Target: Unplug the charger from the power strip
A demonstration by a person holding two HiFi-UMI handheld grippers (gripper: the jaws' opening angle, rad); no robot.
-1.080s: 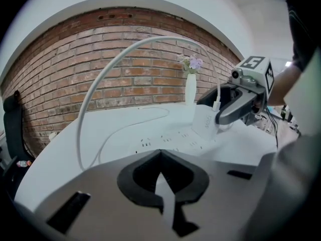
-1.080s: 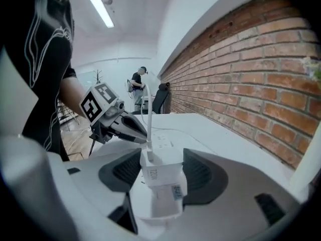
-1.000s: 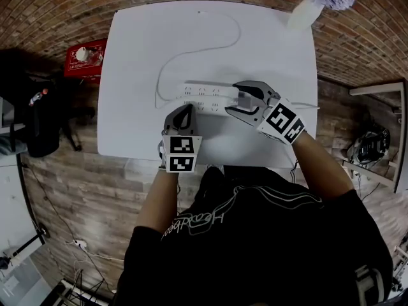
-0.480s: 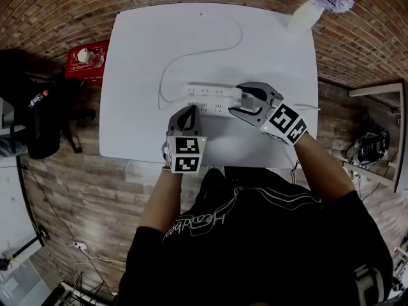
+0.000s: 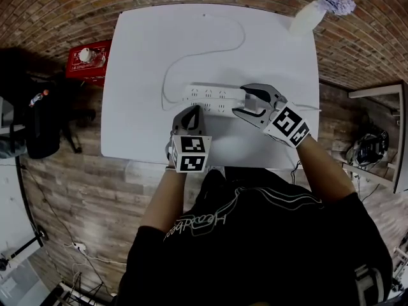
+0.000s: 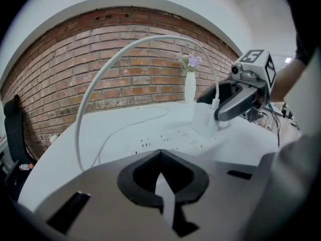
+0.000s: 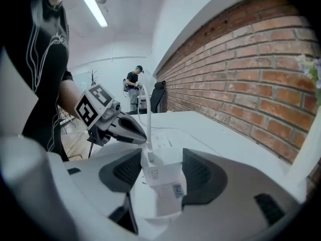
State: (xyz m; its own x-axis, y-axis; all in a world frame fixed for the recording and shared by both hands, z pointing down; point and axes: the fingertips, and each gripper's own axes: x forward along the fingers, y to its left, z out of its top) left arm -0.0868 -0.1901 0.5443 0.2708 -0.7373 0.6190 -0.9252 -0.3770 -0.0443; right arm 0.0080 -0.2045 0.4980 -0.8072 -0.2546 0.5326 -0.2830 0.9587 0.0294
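- While the right gripper [image 7: 161, 172] had its fingers closed to a narrow gap on the white charger [image 6: 204, 122], one dark pad lay flat against each side of the block.
- The charger stood upright at the 3 o'clock end of the power strip [image 5: 207, 99], its base down at the strip's top face; whether its prongs sat in the sockets could not be told.
- A white cable [image 6: 100, 79] rose from the charger's top, arched high and came down on the white table [image 5: 146, 43] toward 9 o'clock of the strip.
- The left gripper [image 6: 161, 182] had its fingers drawn fully together with nothing between them.
- Its tip sat at 6 o'clock of the strip, right at the strip's near edge; contact could not be made out.
- In the head view the right forearm came in from 5 o'clock, the gripper lying low and pointing toward 10 o'clock, with its marker cube [image 5: 287, 123] at the wrist end.
- The left forearm came up from 6 o'clock, its gripper pointing to 12 o'clock with its marker cube [image 5: 190, 153] facing up.
- A white vase [image 5: 306, 13] of pale purple flowers stood at the table's 1 o'clock corner, well apart from both grippers.
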